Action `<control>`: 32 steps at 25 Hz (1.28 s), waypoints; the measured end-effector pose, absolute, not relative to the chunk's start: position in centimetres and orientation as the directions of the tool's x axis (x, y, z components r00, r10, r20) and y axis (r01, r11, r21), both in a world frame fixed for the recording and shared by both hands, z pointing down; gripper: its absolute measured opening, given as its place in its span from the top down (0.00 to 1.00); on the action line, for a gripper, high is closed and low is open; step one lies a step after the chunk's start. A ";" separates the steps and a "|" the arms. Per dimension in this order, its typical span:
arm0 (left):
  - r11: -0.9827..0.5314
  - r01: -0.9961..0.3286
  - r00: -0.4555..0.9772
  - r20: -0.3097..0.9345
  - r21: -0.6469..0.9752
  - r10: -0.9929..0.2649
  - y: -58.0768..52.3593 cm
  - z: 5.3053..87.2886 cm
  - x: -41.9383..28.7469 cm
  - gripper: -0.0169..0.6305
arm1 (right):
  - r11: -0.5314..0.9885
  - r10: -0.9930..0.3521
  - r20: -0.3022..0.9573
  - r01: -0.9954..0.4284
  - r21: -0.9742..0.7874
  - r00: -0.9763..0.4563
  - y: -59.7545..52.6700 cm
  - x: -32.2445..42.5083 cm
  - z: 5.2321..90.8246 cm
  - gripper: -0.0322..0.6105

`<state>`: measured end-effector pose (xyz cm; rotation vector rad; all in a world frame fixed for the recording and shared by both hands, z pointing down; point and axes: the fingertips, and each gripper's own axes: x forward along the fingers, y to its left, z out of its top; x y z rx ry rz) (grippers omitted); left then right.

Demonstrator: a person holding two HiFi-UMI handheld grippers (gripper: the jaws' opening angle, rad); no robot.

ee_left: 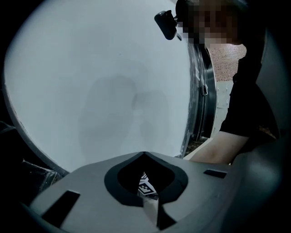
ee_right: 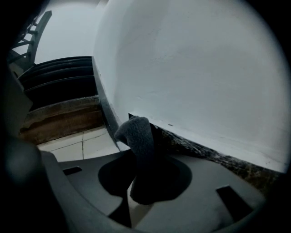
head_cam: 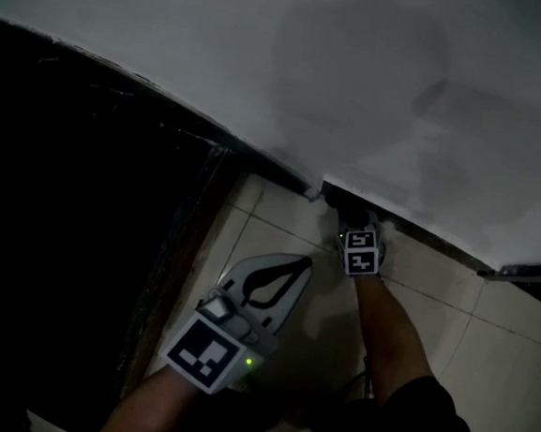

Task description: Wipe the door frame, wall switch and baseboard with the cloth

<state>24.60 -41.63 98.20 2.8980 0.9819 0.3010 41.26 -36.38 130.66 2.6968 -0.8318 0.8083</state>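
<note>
Left tongs (head_cam: pixel 300 264): shut, nothing in them. They hang over the floor tiles (head_cam: pixel 279 225) on the door side, tips aimed at the wall (head_cam: pixel 358 77), well short of it.
Right tongs (head_cam: pixel 350 222): clamped on the cloth (ee_right: pixel 138 141), down at the foot of the wall, ahead of the left tongs. The forearm (head_cam: pixel 392 334) runs back from them towards the camera.
Cloth: dark grey, fleecy. Its long axis runs along the tongs, straight out from the jaws and up towards the wall. The free end is folded into a rounded nose. That nose sits at the end of the baseboard (ee_right: pixel 209 154), where it stops beside the door frame (ee_right: pixel 63 75). It looks to be touching, but I can't confirm contact.
The right gripper view is the only one that shows the cloth clearly; in the head view it's a dark lump past the marker cube (head_cam: pixel 362 250). The left gripper view shows none of it, only bare wall and a bit of the other marker cube through the loop in its jaws.
Room: dim. The wall is plain white with soft shadows, the baseboard a dark speckled strip, the floor pale tiles with thin grout lines. The door frame is dark and ridged, with a black opening to the left.
</note>
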 end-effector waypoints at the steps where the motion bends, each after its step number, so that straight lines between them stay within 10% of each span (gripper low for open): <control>1: -0.792 0.598 0.774 0.166 0.127 0.611 -41.2 98.3 24.8 0.99 | -0.822 -0.454 0.561 -0.568 0.035 0.692 -35.7 41.1 130.7 0.82; 32: -0.680 0.702 0.676 0.101 0.214 0.730 -28.5 95.8 24.6 0.99 | -0.876 -0.333 0.620 -0.476 0.075 0.711 -18.3 38.7 130.8 0.81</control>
